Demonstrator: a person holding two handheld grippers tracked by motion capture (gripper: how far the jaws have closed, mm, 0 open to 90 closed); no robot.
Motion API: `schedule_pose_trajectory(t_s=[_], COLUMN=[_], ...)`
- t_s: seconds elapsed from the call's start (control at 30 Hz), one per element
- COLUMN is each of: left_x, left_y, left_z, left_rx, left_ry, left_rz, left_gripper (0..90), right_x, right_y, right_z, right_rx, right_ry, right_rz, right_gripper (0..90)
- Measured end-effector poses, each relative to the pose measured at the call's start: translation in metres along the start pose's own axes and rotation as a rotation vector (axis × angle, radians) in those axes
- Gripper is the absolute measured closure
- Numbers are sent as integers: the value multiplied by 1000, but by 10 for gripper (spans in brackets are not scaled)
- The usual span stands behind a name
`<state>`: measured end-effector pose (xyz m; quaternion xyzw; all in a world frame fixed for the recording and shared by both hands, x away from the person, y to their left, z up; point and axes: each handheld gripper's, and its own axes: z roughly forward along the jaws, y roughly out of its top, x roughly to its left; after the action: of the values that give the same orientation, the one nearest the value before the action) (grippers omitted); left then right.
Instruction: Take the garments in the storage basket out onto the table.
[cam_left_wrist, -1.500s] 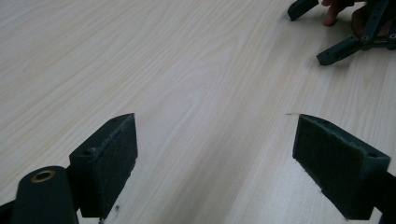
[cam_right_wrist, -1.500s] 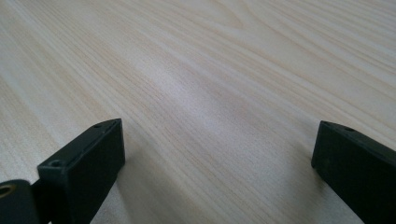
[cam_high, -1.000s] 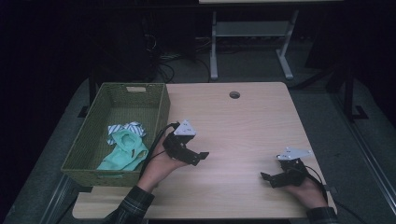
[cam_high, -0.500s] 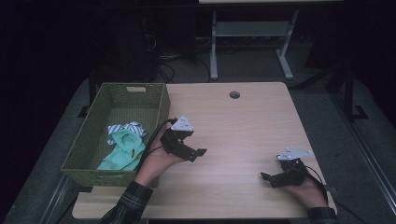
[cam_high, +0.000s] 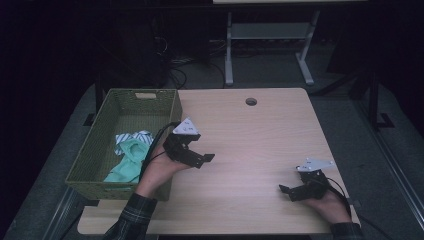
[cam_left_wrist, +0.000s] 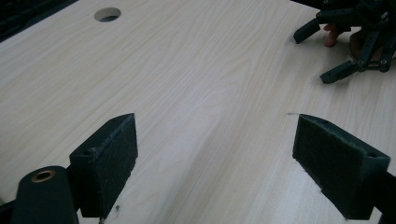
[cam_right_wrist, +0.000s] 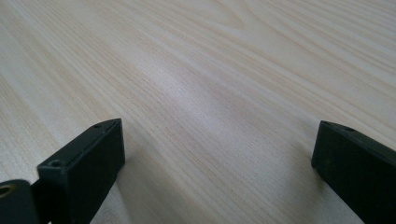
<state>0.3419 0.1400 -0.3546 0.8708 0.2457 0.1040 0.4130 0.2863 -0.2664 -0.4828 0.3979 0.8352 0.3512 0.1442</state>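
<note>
My left gripper (cam_high: 205, 160) hovers over the wooden table (cam_high: 250, 145), just right of a green woven basket (cam_high: 167, 107). Its jaws stand wide open with nothing between them, as the left gripper view (cam_left_wrist: 215, 128) confirms. In the basket lie a mint-green cloth (cam_high: 127, 162) and a striped white cloth (cam_high: 134, 137). My right gripper (cam_high: 288, 193) rests near the table's front right corner, open and empty, with bare wood between its jaws (cam_right_wrist: 219, 130). From the left gripper view the right gripper (cam_left_wrist: 343, 49) shows at the upper right.
A round cable hole (cam_high: 251, 101) sits near the table's far edge, and it shows as well in the left gripper view (cam_left_wrist: 107, 14). A white desk frame (cam_high: 265, 35) stands on the floor beyond the table. Bare tabletop lies between the two grippers.
My left gripper has drifted a little to the left and away, closer to the basket's right wall. The right gripper has stayed put.
</note>
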Motion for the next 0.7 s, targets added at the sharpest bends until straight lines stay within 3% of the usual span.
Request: schedule_pose_trajectory(t_s=[0.7], left_x=[16], left_y=[-8], left_z=[-25], left_rx=[-12], left_ry=[38], left_rz=[-26], left_gripper=[139], right_x=[0], right_y=[0], right_z=[0], right_rx=[0], right_ry=[1], right_rz=[0], right_gripper=[24])
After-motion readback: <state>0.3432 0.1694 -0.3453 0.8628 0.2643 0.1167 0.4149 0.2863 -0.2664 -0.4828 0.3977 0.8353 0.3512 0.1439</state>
